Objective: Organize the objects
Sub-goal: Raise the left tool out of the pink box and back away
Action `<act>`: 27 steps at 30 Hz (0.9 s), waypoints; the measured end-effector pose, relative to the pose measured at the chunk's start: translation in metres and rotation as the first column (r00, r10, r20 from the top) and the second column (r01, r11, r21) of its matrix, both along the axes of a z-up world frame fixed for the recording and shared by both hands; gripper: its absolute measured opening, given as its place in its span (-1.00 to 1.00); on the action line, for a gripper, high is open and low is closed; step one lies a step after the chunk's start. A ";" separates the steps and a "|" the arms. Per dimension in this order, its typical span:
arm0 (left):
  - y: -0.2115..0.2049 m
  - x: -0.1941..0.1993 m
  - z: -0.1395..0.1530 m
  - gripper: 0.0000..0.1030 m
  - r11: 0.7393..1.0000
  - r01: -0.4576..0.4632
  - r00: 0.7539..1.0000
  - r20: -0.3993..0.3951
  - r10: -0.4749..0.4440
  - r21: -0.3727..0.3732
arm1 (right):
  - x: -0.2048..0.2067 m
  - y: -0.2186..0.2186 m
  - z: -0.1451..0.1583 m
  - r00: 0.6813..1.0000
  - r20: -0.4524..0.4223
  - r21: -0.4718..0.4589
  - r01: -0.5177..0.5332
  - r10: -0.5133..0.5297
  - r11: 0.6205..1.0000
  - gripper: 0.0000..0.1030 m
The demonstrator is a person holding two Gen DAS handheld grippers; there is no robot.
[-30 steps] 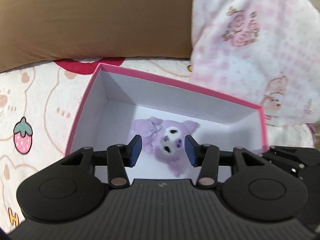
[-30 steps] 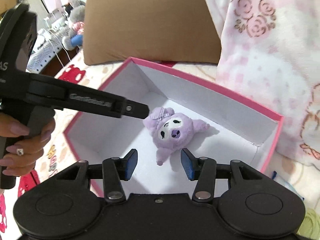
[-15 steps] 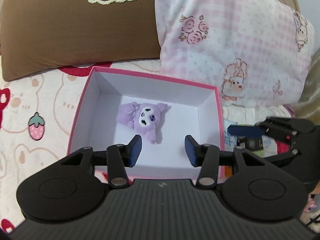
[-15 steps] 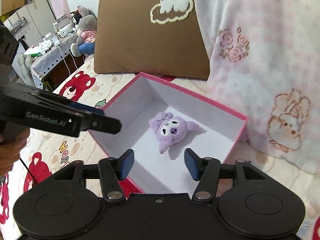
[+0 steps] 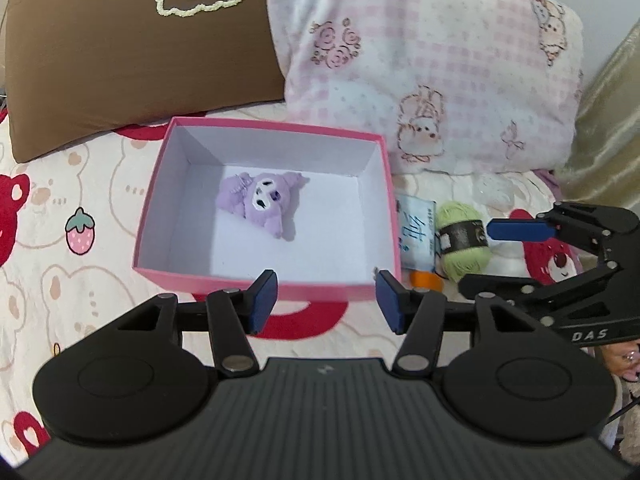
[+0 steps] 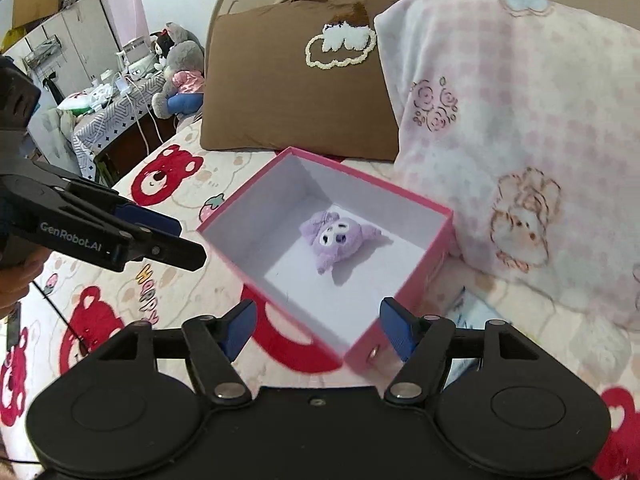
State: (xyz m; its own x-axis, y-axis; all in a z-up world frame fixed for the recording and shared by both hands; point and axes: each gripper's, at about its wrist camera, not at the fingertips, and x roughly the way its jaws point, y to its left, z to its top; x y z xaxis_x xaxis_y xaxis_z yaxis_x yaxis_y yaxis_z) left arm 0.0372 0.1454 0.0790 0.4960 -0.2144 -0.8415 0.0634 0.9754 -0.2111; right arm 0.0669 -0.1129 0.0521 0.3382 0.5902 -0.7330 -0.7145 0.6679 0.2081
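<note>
The right gripper [image 6: 314, 330] is open with nothing in it, its jaws just widened. So is the left gripper [image 5: 326, 302]. The green yarn ball [image 5: 464, 236] lies at 2 o'clock from the left one, nearer the right, long side pointing up. The purple plush [image 5: 262, 200] rests in the pink box [image 5: 256, 286]. Both grippers have pulled back; the box looks smaller.

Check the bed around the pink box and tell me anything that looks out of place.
Three things lie loose on the bedsheet beside the pink cardboard box, outside it: a light green yarn ball, a blue-and-white printed packet and a small orange item. Only the purple plush toy is inside. Nothing looks spilled or damaged.
</note>
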 end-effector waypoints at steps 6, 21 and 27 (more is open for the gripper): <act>-0.021 -0.031 0.014 0.12 0.999 0.050 0.999 0.011 -0.050 0.003 | -0.021 -0.036 0.014 1.000 0.012 -0.003 0.014 -0.014 1.000 0.43; -0.075 -0.059 -0.021 0.16 0.988 0.143 0.986 -0.078 -0.147 -0.053 | -0.052 -0.097 -0.006 0.997 -0.014 -0.005 0.075 -0.075 0.997 0.45; -0.095 -0.060 -0.047 0.16 0.982 0.168 0.978 -0.112 -0.177 -0.087 | -0.058 -0.110 -0.018 0.995 -0.019 -0.020 0.097 -0.098 0.995 0.45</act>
State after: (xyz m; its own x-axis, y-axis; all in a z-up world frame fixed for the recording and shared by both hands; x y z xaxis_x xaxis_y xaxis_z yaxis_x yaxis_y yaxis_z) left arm -0.0226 0.0502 0.0324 0.3429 -0.3545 -0.8699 0.1995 0.9324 -0.3013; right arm 0.0085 -0.2225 0.0338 0.3786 0.5411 -0.7509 -0.6417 0.7381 0.2084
